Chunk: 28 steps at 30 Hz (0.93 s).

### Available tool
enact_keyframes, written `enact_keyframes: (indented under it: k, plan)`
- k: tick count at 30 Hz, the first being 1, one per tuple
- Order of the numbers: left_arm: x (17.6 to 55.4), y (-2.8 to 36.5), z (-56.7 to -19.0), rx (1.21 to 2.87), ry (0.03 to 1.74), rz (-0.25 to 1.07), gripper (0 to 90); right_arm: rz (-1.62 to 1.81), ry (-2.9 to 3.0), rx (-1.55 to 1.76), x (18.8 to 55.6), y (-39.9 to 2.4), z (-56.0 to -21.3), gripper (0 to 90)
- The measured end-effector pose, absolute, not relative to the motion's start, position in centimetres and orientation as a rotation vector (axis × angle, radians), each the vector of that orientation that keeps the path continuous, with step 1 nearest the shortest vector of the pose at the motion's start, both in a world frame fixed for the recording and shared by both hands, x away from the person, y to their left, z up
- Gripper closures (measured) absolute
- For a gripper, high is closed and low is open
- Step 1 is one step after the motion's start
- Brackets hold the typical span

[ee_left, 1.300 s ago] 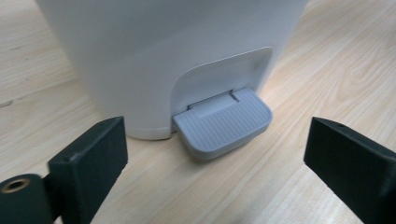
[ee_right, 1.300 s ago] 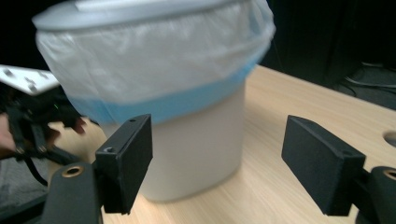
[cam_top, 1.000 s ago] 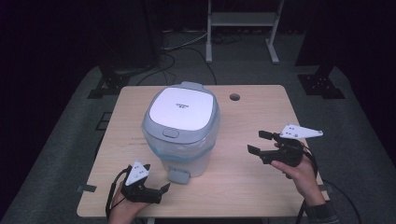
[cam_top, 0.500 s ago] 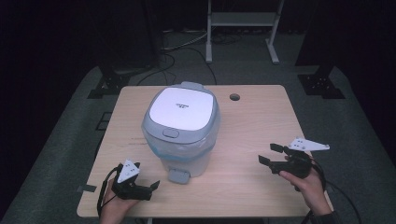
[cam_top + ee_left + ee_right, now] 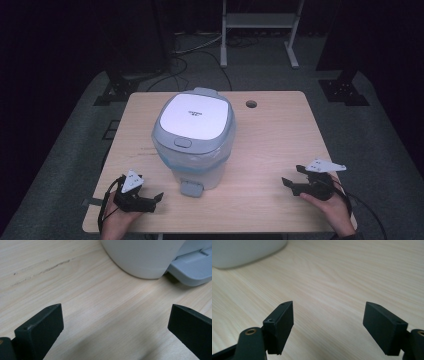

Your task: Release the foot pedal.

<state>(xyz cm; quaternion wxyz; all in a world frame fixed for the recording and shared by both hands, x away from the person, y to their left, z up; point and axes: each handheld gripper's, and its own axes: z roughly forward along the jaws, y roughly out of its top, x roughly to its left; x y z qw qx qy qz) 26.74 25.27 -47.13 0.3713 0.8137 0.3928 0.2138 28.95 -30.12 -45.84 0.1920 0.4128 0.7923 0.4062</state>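
Both hands have come down toward the table [image 5: 280, 140], and now the left gripper [image 5: 156, 199] and right gripper [image 5: 289, 181] sit open and empty, either side of the bin [image 5: 195, 137] in the middle.

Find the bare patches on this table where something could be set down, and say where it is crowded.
Free: the right half of the table, between bin and right gripper; also the far left corner. Crowded: the near edge, where the pedal sits close to the left gripper.
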Motion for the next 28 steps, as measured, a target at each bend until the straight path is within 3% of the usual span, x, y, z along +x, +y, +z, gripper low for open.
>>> enact_keyframes:
  k: [28]
  plan:
    - [27.3,25.0,-48.3,2.142,1.010,0.479,0.0,0.969,2.300,1.204,29.6,-30.0,-48.3,19.1]
